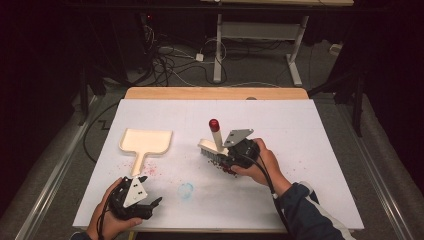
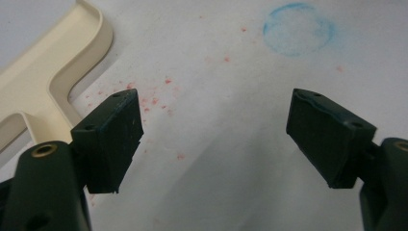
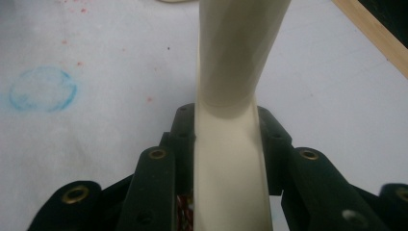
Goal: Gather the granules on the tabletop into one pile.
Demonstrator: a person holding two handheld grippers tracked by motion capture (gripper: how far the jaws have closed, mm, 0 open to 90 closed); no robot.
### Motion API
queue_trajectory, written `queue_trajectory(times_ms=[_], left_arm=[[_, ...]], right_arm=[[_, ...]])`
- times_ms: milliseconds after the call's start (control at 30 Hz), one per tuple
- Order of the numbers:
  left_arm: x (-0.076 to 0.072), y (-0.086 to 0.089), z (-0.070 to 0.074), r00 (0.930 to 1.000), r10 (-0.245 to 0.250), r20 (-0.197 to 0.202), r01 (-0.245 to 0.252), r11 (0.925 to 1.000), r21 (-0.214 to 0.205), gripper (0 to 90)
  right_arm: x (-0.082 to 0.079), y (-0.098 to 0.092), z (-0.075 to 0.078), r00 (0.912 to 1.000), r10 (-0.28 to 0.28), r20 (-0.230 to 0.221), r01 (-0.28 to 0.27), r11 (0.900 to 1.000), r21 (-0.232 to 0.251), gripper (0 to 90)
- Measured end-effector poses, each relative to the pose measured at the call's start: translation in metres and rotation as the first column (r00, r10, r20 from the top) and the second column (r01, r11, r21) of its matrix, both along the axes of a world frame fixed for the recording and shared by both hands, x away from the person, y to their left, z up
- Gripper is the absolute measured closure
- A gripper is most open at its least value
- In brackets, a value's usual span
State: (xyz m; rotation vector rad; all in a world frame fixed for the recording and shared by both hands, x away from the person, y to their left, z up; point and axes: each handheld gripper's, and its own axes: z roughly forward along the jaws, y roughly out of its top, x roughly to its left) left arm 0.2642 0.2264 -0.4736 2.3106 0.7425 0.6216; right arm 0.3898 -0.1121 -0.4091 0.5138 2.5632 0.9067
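Pinching the brush handle [image 3: 226, 159] in my right tool [image 1: 239, 152], I keep its bristles on the tabletop [image 1: 310, 150] to sweep red crumbs [image 2: 149, 98] toward the dustpan [image 1: 145, 142]; my left tool [image 1: 137, 200] waits spread beside its handle.

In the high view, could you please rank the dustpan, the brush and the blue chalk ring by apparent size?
1. dustpan
2. brush, partly hidden by the right gripper, so unsure
3. blue chalk ring
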Motion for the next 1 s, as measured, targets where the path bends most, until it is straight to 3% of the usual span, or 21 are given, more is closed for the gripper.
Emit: queue_trajectory(times_ms=[167, 267, 333, 367, 433, 467, 500, 533, 567, 600, 633, 667, 700, 767, 800, 933, 967, 1000], left_arm=[[0.0, -0.001, 0.001, 1.0, -0.006, -0.001, 0.006, 1.0, 0.008, 19.5], [0.0, -0.002, 0.001, 1.0, -0.009, 0.0, 0.009, 1.0, 0.003, 19.4], [0.0, -0.001, 0.002, 1.0, -0.009, -0.002, 0.009, 1.0, -0.003, 19.4], [0.001, 0.001, 0.002, 0.9999, -0.016, -0.006, 0.016, 0.9995, -0.028, 19.4], [0.001, 0.002, 0.003, 0.9999, -0.014, -0.01, 0.014, 0.999, -0.043, 19.3], [0.001, 0.003, 0.003, 0.9998, -0.008, -0.02, 0.007, 0.9983, -0.057, 19.3], [0.002, 0.004, 0.003, 0.9997, -0.007, -0.023, 0.005, 0.9976, -0.069, 19.3], [0.002, 0.005, 0.003, 0.9996, -0.006, -0.027, 0.004, 0.9969, -0.078, 19.3], [0.002, 0.005, 0.004, 0.9996, -0.005, -0.026, 0.003, 0.9966, -0.082, 19.4], [0.001, 0.006, 0.004, 0.9997, -0.005, -0.025, 0.003, 0.9962, -0.086, 19.4], [0.001, 0.006, 0.004, 0.9997, -0.007, -0.024, 0.005, 0.996, -0.089, 19.6], [0.001, 0.006, 0.005, 0.9997, -0.01, -0.023, 0.008, 0.9963, -0.086, 19.6], [0.001, 0.006, 0.005, 0.9997, -0.012, -0.022, 0.01, 0.9962, -0.086, 19.7], [0.0, 0.006, 0.004, 0.9997, -0.015, -0.021, 0.013, 0.9965, -0.082, 19.8], [0.0, 0.006, 0.004, 0.9996, -0.017, -0.021, 0.015, 0.9965, -0.083, 19.8], [0.001, 0.006, 0.005, 0.9997, -0.016, -0.02, 0.014, 0.9964, -0.084, 19.8], [0.001, 0.006, 0.005, 0.9997, -0.016, -0.02, 0.014, 0.9965, -0.082, 19.8], [0.001, 0.006, 0.004, 0.9997, -0.015, -0.021, 0.014, 0.9967, -0.08, 19.9]], right_arm=[[-0.003, -0.012, 0.004, 0.9996, -0.025, -0.01, 0.025, 0.9997, 0.0, 67.2], [-0.006, -0.016, 0.009, 0.9982, -0.06, -0.01, 0.06, 0.9974, 0.039, 67.2], [-0.01, -0.014, 0.015, 0.9954, -0.082, -0.05, 0.088, 0.9868, 0.136, 67.1], [-0.012, -0.013, 0.015, 0.9942, -0.078, -0.074, 0.09, 0.9802, 0.177, 67.1], [-0.016, -0.006, 0.014, 0.9866, -0.095, -0.133, 0.128, 0.957, 0.261, 67.1], [-0.016, -0.006, 0.014, 0.9866, -0.095, -0.133, 0.128, 0.957, 0.261, 67.1], [-0.018, -0.001, 0.012, 0.98, -0.114, -0.163, 0.159, 0.9413, 0.298, 67.1], [-0.022, 0.01, 0.007, 0.9671, -0.156, -0.201, 0.224, 0.8993, 0.376, 67.1], [-0.025, 0.015, 0.003, 0.9607, -0.171, -0.218, 0.248, 0.8819, 0.401, 67.1], [-0.025, 0.015, 0.003, 0.9607, -0.171, -0.218, 0.248, 0.8819, 0.401, 67.1], [-0.029, 0.023, -0.008, 0.9425, -0.211, -0.259, 0.309, 0.8465, 0.434, 67.1], [-0.029, 0.023, -0.008, 0.9425, -0.211, -0.259, 0.309, 0.8465, 0.434, 67.1], [-0.03, 0.028, -0.018, 0.9216, -0.25, -0.297, 0.365, 0.8184, 0.444, 67.1], [-0.03, 0.028, -0.027, 0.8942, -0.303, -0.329, 0.429, 0.7902, 0.438, 67.1], [-0.029, 0.026, -0.031, 0.8844, -0.324, -0.336, 0.45, 0.7821, 0.431, 67.1], [-0.03, 0.007, -0.04, 0.8308, -0.414, -0.372, 0.547, 0.7294, 0.41, 66.9], [-0.03, 0.007, -0.04, 0.8308, -0.414, -0.372, 0.547, 0.7294, 0.41, 66.9], [-0.033, -0.006, -0.044, 0.8065, -0.435, -0.4, 0.583, 0.698, 0.416, 66.8]])
